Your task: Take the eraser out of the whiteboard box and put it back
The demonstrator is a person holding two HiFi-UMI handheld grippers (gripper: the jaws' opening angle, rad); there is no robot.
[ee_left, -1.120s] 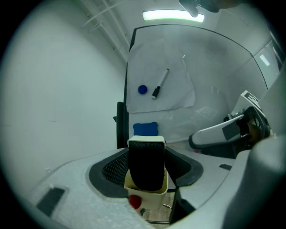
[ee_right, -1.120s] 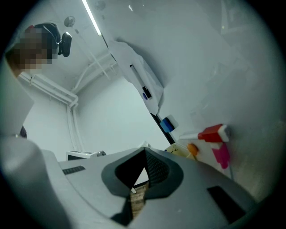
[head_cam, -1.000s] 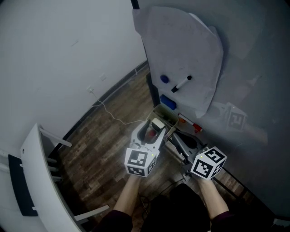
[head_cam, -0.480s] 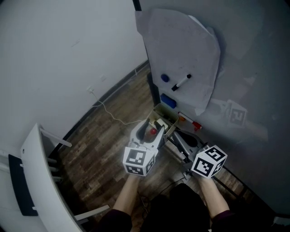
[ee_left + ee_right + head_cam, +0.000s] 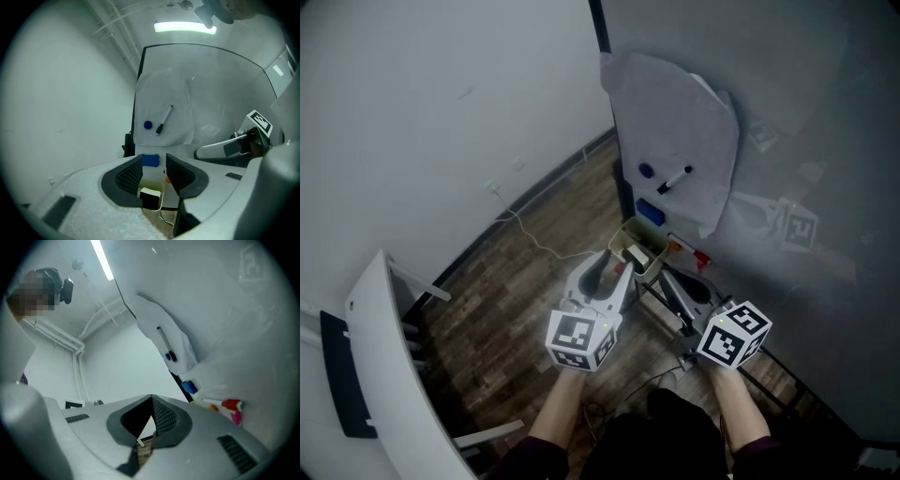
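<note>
I note: floor (image 5: 525,272) wood-look planks, matt; whiteboard (image 5: 825,122) glossy, reflective; sheet (image 5: 675,131) on it matt paper; box (image 5: 151,183) smooth pale plastic; my left tongs (image 5: 153,171) white grainy plastic shell, dark ribbed pads (image 5: 128,176).

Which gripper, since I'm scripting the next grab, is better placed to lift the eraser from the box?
Left. The left gripper faces the box, with the eraser in it straight beyond its parted fingers, which have just been closing on nothing. The right gripper has its fingers together and no eraser ahead.
</note>
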